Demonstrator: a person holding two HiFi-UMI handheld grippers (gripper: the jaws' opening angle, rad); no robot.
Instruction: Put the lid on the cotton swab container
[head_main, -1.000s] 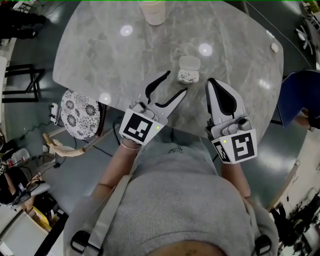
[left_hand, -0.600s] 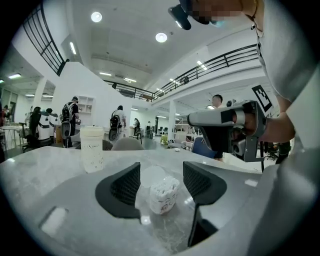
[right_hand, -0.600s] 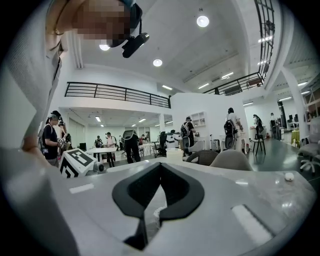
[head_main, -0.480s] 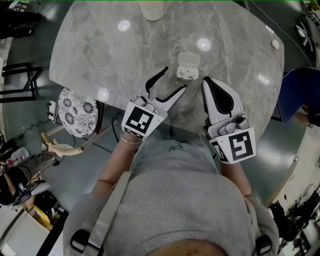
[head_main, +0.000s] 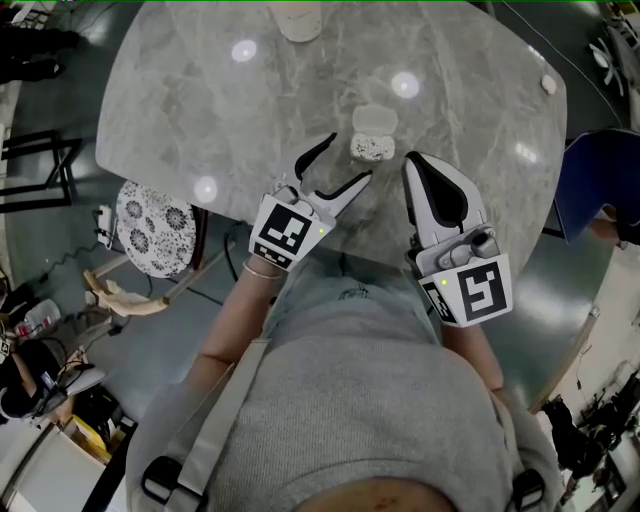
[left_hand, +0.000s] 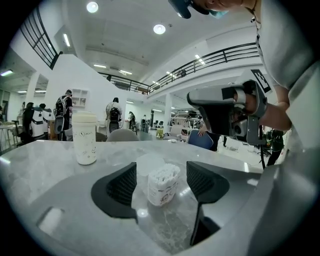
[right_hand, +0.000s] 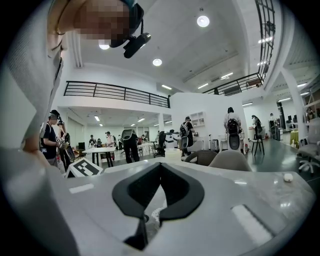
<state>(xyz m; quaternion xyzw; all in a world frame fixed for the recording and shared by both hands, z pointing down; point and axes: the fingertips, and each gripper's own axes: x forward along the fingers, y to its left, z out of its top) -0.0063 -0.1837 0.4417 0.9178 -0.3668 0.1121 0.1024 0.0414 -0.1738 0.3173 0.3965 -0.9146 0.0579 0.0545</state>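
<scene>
The cotton swab container (head_main: 373, 148), a small clear tub full of white swabs, stands upright on the grey marble table (head_main: 200, 100). Its pale lid (head_main: 375, 120) lies on the table just behind it. My left gripper (head_main: 348, 160) points at the container with its jaws opening. In the left gripper view the container (left_hand: 163, 184) stands just beyond the gap, and the pads (left_hand: 123, 184) do not touch it. My right gripper (head_main: 415, 162) is shut and holds nothing, a little to the right of the container. In the right gripper view, swabs (right_hand: 154, 216) show under the closed jaws.
A tall white cup (head_main: 300, 20) stands at the table's far edge, also seen in the left gripper view (left_hand: 84, 138). A small white object (head_main: 548, 85) lies at the far right. Off the table are a patterned stool (head_main: 158, 228) and a blue chair (head_main: 600, 190).
My left gripper has moved forward toward the container and its jaws have spread wider. The right gripper has hardly moved.
</scene>
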